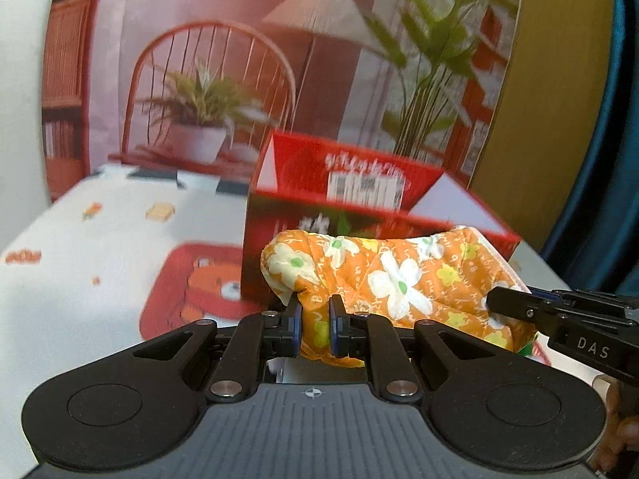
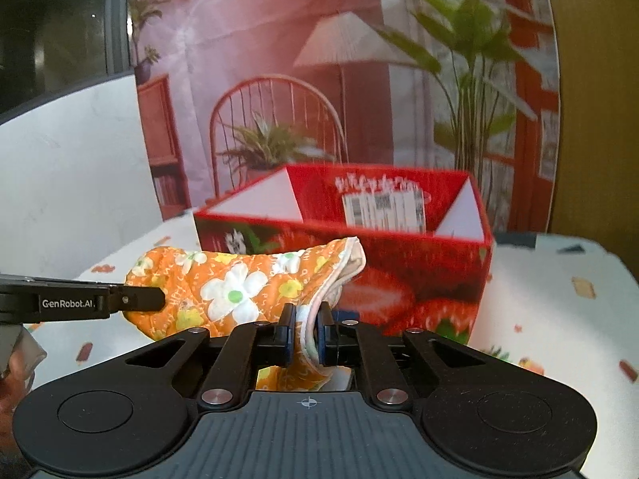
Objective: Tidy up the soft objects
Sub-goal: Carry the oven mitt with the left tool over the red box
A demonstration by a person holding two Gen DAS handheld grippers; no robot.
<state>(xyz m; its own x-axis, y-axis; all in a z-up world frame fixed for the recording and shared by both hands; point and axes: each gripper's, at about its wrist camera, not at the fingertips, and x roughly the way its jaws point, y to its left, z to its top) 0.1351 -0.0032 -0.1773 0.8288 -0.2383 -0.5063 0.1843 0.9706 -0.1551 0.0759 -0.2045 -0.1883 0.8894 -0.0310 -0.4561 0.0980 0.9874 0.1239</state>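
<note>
An orange flowered quilted cloth, like an oven mitt [image 1: 383, 279], hangs in the air between both grippers. My left gripper [image 1: 315, 327] is shut on its left end. My right gripper [image 2: 306, 333] is shut on its white-trimmed right edge; the cloth also shows in the right wrist view [image 2: 235, 283]. Each gripper reaches into the other's view: the right one [image 1: 519, 305] and the left one [image 2: 139, 299]. An open red strawberry-print box [image 2: 423, 279] stands just behind the cloth, its top rim level with the cloth; it also shows in the left wrist view [image 1: 279, 215].
The table carries a white cloth with small prints [image 2: 559, 319] and a red bear patch [image 1: 191, 287]. A printed backdrop of a chair, lamp and plants [image 1: 239, 80] stands behind the box. A white wall [image 2: 72, 167] is at the left.
</note>
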